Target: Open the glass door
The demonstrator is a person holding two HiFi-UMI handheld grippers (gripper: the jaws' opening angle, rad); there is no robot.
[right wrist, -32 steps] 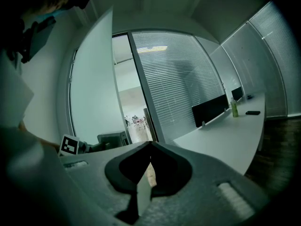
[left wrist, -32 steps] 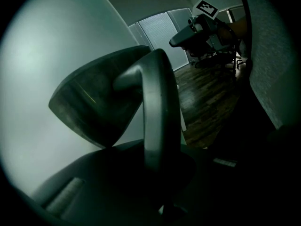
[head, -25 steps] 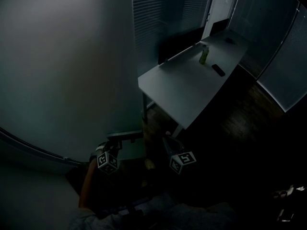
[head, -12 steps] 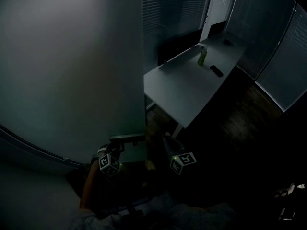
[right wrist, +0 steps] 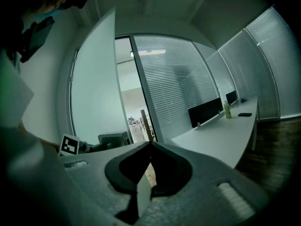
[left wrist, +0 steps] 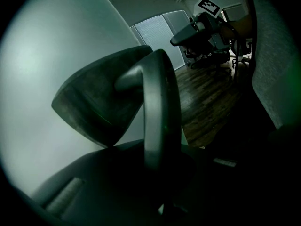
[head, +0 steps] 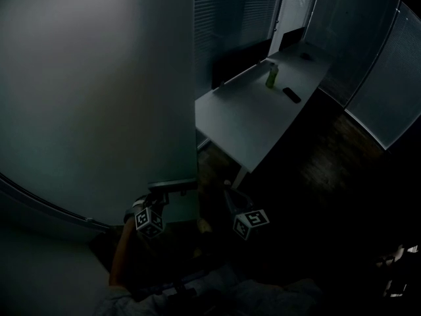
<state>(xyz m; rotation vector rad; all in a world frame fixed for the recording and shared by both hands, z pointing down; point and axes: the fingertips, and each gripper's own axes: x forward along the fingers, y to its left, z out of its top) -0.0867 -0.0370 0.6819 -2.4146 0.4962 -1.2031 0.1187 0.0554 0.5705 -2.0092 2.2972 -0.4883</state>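
Observation:
The frosted glass door [head: 99, 97] fills the left of the head view and stands ajar, with its free edge beside the desk. Its grey lever handle [head: 172, 186] juts out low on the door. My left gripper [head: 160, 203] is shut, its tips up against that handle. In the left gripper view the lever [left wrist: 157, 107] curves down from its dark backplate [left wrist: 99, 98] onto my closed jaws [left wrist: 160, 169]. My right gripper [head: 227, 195] hovers just right of the door edge, shut and empty; its tips [right wrist: 150, 145] meet. The door [right wrist: 94, 88] shows there too.
A long white desk [head: 250, 117] stands beyond the door edge with a green bottle [head: 270, 75] and a dark flat device [head: 291, 95] on it. Slatted blinds [head: 230, 18] line the far walls. Dark wood floor [head: 329, 157] lies to the right. Office chairs [left wrist: 211, 55] stand further off.
In the head view the door's free edge has shifted right and covers more of the blinds. Both grippers stay where they were, still shut.

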